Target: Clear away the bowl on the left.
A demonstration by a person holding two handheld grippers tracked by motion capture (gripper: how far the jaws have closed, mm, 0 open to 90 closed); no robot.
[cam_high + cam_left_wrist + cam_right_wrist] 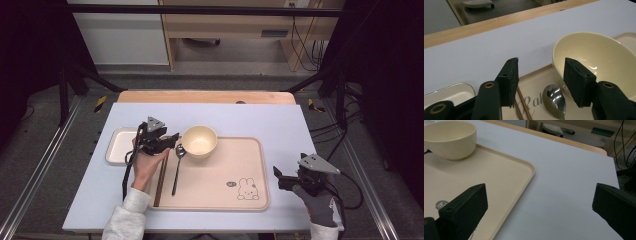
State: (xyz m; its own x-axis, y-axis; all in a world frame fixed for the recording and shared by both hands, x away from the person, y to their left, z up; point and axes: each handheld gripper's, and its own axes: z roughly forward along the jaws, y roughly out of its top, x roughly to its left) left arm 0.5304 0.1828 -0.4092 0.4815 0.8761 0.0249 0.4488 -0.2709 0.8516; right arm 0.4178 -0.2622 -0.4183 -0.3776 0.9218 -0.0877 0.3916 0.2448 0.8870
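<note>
Left gripper (pixel 540 83) hovers with fingers apart over the spoon (pixel 554 100) beside the bowl (pixel 596 57); right gripper (pixel 540 207) gapes, empty.

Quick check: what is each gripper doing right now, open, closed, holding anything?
Left gripper: open, empty, jaws over the spoon beside the bowl.
Right gripper: wide open, empty, above the table beside the tray.

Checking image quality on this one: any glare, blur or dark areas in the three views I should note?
High view: evenly lit table, both sides falling to near black. Left gripper view: bright highlights on the shiny metal spoon and inside the glossy cream bowl; the near black jaws look slightly soft. Right gripper view: soft, even light on the beige plastic tray, no glare; the near jaws blur a little.
</note>
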